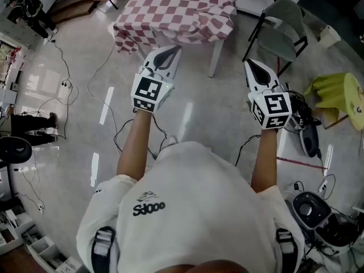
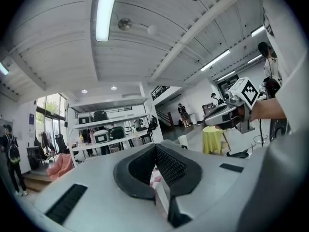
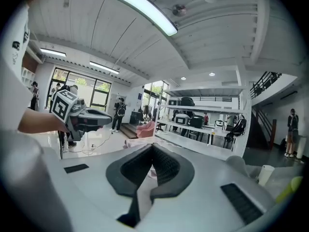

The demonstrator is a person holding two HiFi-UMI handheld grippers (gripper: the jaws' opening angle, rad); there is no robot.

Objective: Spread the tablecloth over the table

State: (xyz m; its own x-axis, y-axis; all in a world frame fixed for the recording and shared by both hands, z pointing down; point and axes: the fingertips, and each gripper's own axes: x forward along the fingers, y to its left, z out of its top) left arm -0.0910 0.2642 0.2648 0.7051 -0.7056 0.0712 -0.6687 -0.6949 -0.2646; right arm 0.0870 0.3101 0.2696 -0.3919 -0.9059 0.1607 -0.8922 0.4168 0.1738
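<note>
A red-and-white checked tablecloth point(image 1: 176, 10) lies over a small white table point(image 1: 216, 57) at the top of the head view. It is bunched into folds near the right corner and hangs down at the left side. Both grippers are held level over the floor, short of the table and touching nothing. My left gripper point(image 1: 170, 50) point(image 2: 155, 147) is shut and empty, its tip just before the cloth's front edge. My right gripper point(image 1: 252, 64) point(image 3: 152, 147) is shut and empty too, to the right of the table leg.
A grey chair point(image 1: 284, 30) stands right of the table. A yellow cover point(image 1: 338, 95) and black devices point(image 1: 310, 209) with cables lie on the floor at the right. More cables point(image 1: 62, 84) run across the glossy floor at the left. People stand in the far room.
</note>
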